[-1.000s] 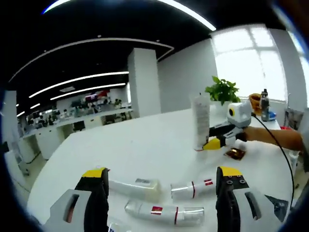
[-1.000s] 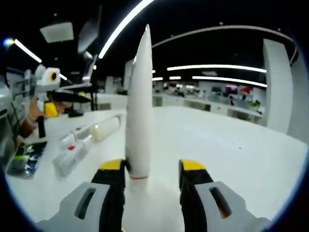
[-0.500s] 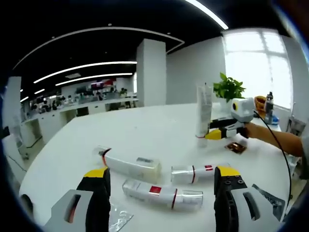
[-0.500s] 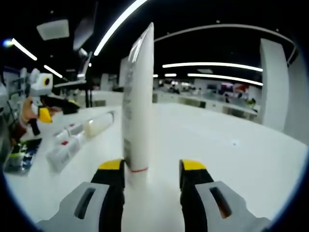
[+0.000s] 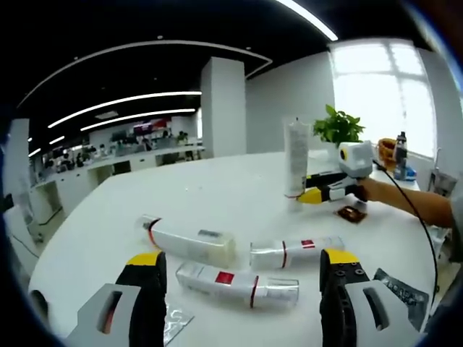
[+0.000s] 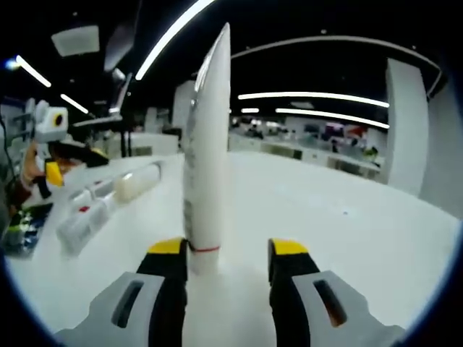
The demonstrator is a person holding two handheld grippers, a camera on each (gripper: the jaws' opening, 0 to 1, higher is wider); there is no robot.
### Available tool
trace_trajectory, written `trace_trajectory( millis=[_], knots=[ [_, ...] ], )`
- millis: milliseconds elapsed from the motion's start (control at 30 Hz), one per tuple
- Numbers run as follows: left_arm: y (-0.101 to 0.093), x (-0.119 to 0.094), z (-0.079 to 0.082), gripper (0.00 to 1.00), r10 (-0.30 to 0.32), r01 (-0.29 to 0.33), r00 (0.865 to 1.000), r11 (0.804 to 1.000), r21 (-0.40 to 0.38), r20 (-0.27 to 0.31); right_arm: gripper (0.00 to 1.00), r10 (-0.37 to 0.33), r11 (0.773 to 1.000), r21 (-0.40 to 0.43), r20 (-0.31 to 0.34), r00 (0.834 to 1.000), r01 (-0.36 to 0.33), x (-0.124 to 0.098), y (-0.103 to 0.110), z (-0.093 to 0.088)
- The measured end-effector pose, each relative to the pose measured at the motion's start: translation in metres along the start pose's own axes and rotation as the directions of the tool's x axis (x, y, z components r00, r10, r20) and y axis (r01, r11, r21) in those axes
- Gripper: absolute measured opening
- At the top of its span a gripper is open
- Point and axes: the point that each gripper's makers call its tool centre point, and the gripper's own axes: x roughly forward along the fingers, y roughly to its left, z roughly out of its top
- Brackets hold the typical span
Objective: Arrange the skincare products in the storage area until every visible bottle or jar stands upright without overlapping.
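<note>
While the white table point(image 5: 217, 195) spreads wide under both grippers, its round top carries all the skincare products. Seen from the right gripper view, the tall white tube point(image 6: 207, 152) stands upright on its cap end between the two jaws of the right gripper point(image 6: 228, 262). The tube is close against the left jaw, and a clear gap stays between it and the right jaw; the jaws are spread wider than the tube and do not clamp it. Whether the left jaw really touches the tube, I cannot tell.

From the left gripper view, the same tube point(image 5: 296, 165) is far ahead of the jaws and a little to the right, with the right gripper point(image 5: 318, 194) at its base and a person's hand point(image 5: 376, 189) behind it.

The left gripper point(image 5: 242, 273) has its jaws wide apart and holds nothing. Three products lie on their sides just ahead of these jaws. The cream bottle point(image 5: 187, 241) lies ahead of the left jaw, its red-ringed cap pointing left. The clear bottle with red label point(image 5: 237, 283) lies nearest, across the gap between the jaws. The smaller clear bottle point(image 5: 293, 253) lies ahead of the right jaw, just beside the other two.

A green plant point(image 5: 338, 127) stands far beyond the tube.
</note>
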Motion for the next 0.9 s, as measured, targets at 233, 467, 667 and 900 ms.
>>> trace_trajectory(
  millis=[233, 467, 667, 900],
  knots=[
    [-0.004, -0.004, -0.003, 0.88, -0.003, 0.003, 1.0, 1.0, 0.018, -0.003, 0.42, -0.033, 0.999, 0.024, -0.032, 0.999, 0.033, -0.003, -0.011, -0.011],
    [-0.007, -0.012, 0.002, 0.88, 0.0, 0.0, 1.0, 1.0, 0.005, 0.03, 0.31, -0.063, 0.998, 0.008, -0.063, 0.996, 0.063, -0.008, -0.017, -0.016],
    [-0.004, -0.018, 0.003, 0.88, 0.018, -0.017, 0.999, 1.0, -0.014, 0.048, 0.3, -0.051, 0.998, 0.046, -0.059, 0.997, 0.054, -0.007, -0.013, -0.013],
    [0.0, -0.021, 0.0, 0.88, 0.027, -0.026, 0.999, 0.999, -0.025, 0.041, 0.34, -0.05, 0.997, 0.048, -0.071, 0.996, 0.054, 0.001, -0.008, -0.013]
  ],
)
